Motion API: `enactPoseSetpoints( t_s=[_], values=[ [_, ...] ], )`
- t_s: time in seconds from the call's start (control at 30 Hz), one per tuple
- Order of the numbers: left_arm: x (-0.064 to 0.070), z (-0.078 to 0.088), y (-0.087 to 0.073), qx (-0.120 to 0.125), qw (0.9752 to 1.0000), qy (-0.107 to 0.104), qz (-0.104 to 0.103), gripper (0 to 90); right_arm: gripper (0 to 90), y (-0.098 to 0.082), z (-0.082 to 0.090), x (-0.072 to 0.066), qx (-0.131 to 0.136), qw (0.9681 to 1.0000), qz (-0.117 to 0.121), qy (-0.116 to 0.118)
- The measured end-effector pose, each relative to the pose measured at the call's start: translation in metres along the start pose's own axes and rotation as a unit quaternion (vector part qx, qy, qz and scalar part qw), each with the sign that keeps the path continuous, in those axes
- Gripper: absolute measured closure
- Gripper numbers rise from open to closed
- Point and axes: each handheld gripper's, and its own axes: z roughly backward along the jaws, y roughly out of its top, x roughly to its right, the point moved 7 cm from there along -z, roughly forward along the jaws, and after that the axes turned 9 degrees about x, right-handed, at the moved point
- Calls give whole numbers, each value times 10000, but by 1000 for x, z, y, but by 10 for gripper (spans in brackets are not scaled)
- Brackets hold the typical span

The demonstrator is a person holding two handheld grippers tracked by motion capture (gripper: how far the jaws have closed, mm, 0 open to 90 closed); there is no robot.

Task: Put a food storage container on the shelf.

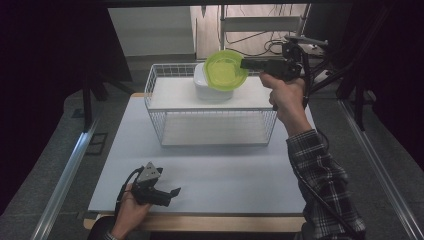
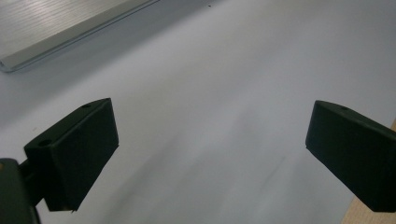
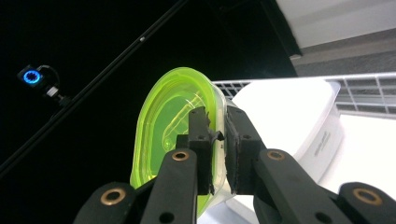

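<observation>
Up top, centre-right of the high view, the right gripper point(image 1: 248, 64) is clamped on the rim of a green lid point(image 1: 225, 70), held tilted on edge just above a white container point(image 1: 212, 86). Container sits on the upper shelf of a white wire rack point(image 1: 165, 102) at the far side of the table point(image 1: 225, 175). Right gripper view: lid point(image 3: 173, 126) rim pinched btwn the pads, container point(image 3: 289, 116) right behind. Lower left, left gripper point(image 1: 167, 194) rests low near the table edge, jaws wide apart w/ nothing btwn them.
</observation>
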Motion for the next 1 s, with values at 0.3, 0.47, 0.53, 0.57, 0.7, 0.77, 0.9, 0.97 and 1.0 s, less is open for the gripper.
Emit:
enactPoseSetpoints(
  t_s=[0.3, 0.47, 0.53, 0.57, 0.7, 0.77, 0.9, 0.97, 1.0],
  values=[
    [0, 0, 0, 0, 10000, -26, 23, 25, 823, 11, -22, 4, 171, 9994, -6, -285],
    [0, 0, 0, 6, 10000, -49, 34, 25, 822, 11, -38, 6, 193, 9985, 91, -496],
    [0, 0, 0, 6, 10000, -58, 32, 25, 822, 10, -44, 7, 205, 9982, 55, -555],
    [0, 1, 0, 6, 10000, -62, 33, 25, 822, 10, -46, 8, 207, 9980, 64, -596],
    [1, 1, 0, 6, 10000, -79, 37, 25, 821, 7, -53, 10, 194, 9973, 8, -706],
    [1, 1, 0, 4, 10000, -84, 37, 25, 819, 6, -55, 12, 190, 9966, 27, -800],
    [1, 0, -1, -5, 10000, -85, 34, 26, 800, 6, -56, 14, 173, 9939, 50, -1091],
    [1, 0, -1, -13, 10000, -88, 29, 26, 790, 6, -56, 15, 161, 9917, 88, -1270],
    [1, 0, -1, -21, 10000, -86, 30, 26, 782, 6, -56, 16, 158, 9908, 112, -1336]
  ],
)
